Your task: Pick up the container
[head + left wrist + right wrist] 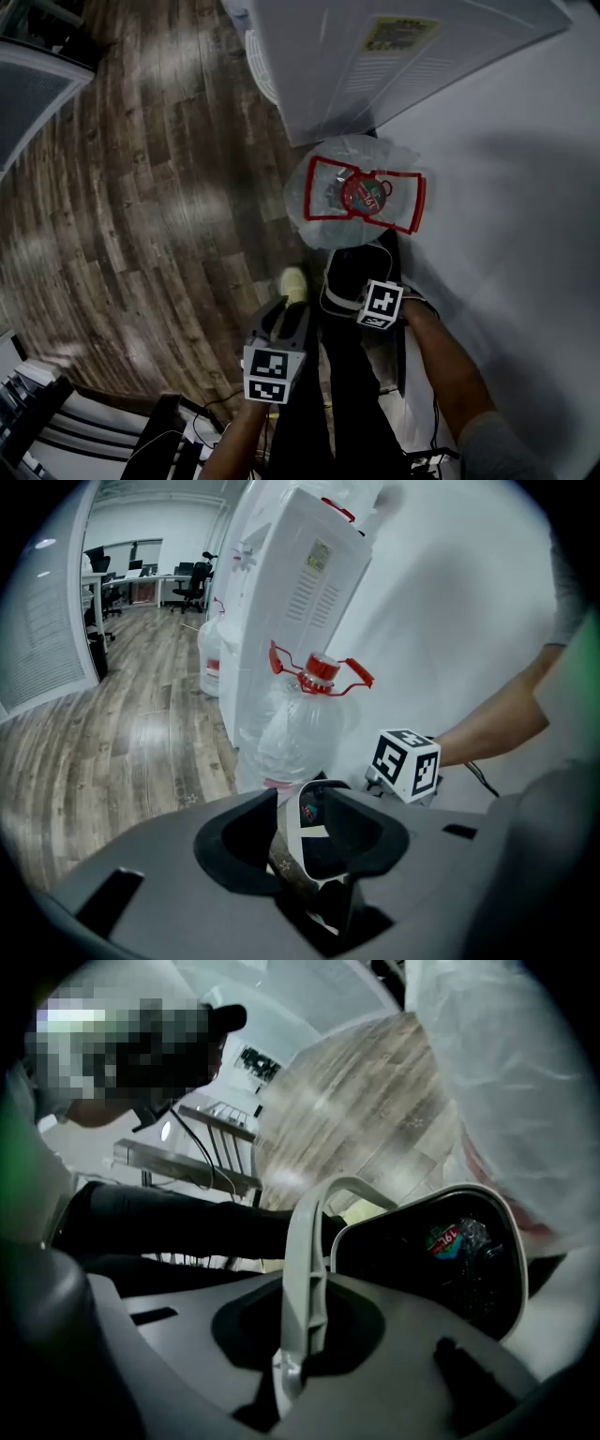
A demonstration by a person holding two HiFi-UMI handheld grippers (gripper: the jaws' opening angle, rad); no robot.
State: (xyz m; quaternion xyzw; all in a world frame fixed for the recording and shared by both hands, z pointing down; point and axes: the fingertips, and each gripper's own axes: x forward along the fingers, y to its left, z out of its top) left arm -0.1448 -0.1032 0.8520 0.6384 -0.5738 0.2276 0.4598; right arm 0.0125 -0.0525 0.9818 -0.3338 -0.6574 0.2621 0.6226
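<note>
The container point(349, 274) is a small black bin with a white rim; it sits on the wood floor beside a white wall. Its pale curved handle point(306, 1260) stands up between the jaws of my right gripper point(302, 1340), which is shut on it. In the head view the right gripper point(364, 298) is at the container's near right edge. My left gripper point(285, 317) hovers just left of the container, jaws a little apart with nothing pressed between them. Beyond the left gripper point(300, 855), the container's rim point(302, 819) shows through the gap.
A large clear water bottle point(361, 192) with a red cap and red carrying handle stands right behind the container. A white water dispenser point(394, 56) is against the wall beyond it. The person's dark trouser legs and shoe point(293, 283) are close by.
</note>
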